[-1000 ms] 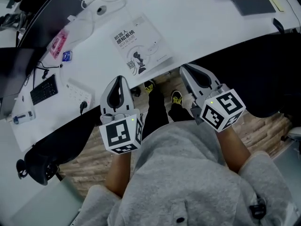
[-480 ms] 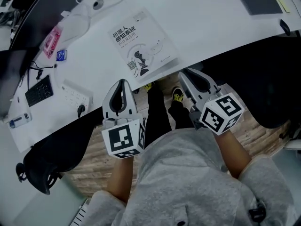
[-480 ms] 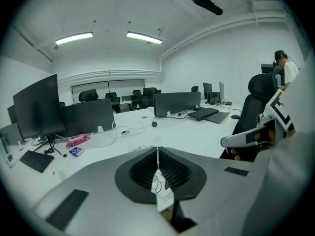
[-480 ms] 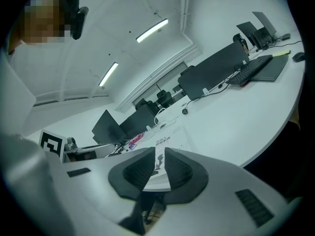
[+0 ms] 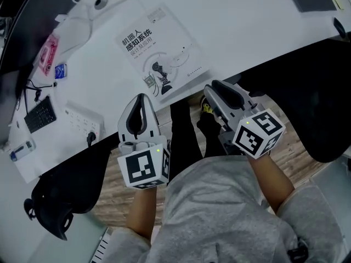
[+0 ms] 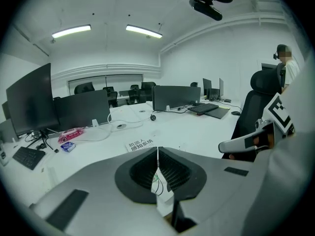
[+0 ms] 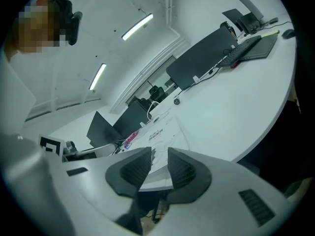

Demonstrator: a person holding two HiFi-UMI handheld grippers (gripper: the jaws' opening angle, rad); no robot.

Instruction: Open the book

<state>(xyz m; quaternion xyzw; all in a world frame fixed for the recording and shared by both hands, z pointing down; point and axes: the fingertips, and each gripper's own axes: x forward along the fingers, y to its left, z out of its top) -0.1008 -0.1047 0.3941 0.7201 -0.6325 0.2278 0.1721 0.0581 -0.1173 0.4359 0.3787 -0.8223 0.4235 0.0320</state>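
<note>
The closed book (image 5: 160, 51) lies cover up, its long axis slanting away to the left and its near short edge along the desk (image 5: 247, 26) front. Bare desktop lies to its right. My left gripper (image 5: 140, 98) fingers are together. My right gripper (image 5: 213, 89) fingers have just been opening and stand apart on nothing.

Ceiling strip lights (image 6: 143, 31) give even, cool illumination; the white surface (image 5: 247, 26) reads bright, without hard shadows. Both gripper views show strong fisheye curvature and dark vignetted corners. The floor area beneath the surface is dim.
</note>
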